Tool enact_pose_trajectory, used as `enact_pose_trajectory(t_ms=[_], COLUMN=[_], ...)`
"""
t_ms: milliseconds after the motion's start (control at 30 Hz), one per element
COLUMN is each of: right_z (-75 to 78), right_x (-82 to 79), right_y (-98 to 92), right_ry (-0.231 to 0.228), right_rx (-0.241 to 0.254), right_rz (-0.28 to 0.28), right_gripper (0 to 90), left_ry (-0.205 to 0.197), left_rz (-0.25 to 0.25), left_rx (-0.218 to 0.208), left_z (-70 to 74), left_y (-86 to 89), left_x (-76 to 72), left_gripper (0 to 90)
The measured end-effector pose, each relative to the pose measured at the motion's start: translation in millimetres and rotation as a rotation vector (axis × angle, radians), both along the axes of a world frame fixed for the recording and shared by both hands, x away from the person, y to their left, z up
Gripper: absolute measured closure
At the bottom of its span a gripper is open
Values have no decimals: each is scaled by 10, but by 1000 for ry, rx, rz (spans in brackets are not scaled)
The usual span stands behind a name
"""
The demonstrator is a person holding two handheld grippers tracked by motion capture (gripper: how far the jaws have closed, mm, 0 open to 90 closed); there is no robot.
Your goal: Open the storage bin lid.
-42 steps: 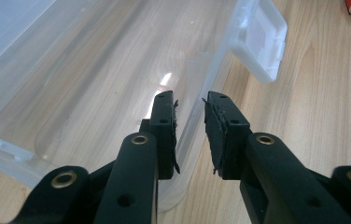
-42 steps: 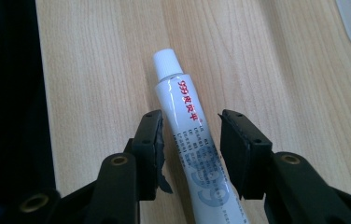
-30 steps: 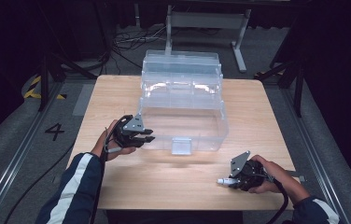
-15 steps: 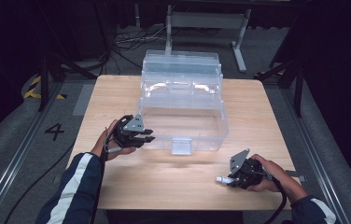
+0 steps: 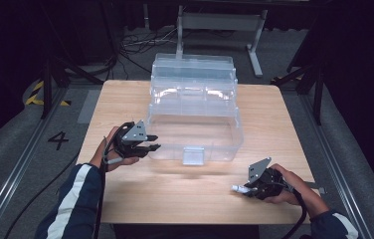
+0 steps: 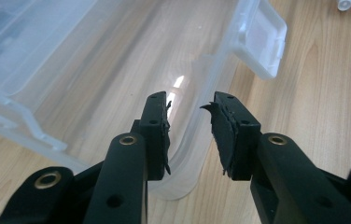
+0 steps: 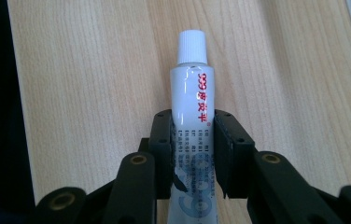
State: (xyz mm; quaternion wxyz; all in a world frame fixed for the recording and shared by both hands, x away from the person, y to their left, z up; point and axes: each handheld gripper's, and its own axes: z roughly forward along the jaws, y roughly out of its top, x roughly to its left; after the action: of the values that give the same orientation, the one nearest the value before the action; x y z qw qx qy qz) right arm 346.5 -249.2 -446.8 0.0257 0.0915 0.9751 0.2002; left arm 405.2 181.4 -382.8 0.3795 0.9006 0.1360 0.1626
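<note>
From above, the right gripper (image 5: 242, 190) lay low on the near right of the worktop (image 5: 125, 99), with a white tip poking out of it. Its own view made that plain: it was clenched on a white tube (image 7: 193, 116) with red lettering, cap pointing away, probably resting on the wood.

The left gripper (image 5: 151, 141) sat at the near left corner of the clear plastic box (image 5: 195, 124). In its own view the jaws straddled the box's rounded corner (image 6: 185, 154), released and just opening further, with the pads (image 6: 222, 130) off the plastic.
</note>
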Motion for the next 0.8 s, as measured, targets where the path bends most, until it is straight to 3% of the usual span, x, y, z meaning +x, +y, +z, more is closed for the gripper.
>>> enact_pose_trajectory(t_ms=[200,533,667,733,800], right_z=[-3,42,62,87,122], right_x=[3,60,77,88,103], right_y=[-8,-89,-113,-130,-146], right_ry=[-8,-22,-29,-32,-30], right_rx=[2,36,41,52,69], right_rz=[-7,-55,-62,-73,-96], right_gripper=[708,708,709,708,709], left_ry=[-16,-26,1,28,48], left_rz=[25,139,157,149,154], left_rx=[-11,8,22,58,67], left_z=[46,-14,-113,-203,-284], left_y=[113,362,457,503,531], left_x=[-63,-220,-265,-287,-297], left_gripper=[630,500,491,493,475])
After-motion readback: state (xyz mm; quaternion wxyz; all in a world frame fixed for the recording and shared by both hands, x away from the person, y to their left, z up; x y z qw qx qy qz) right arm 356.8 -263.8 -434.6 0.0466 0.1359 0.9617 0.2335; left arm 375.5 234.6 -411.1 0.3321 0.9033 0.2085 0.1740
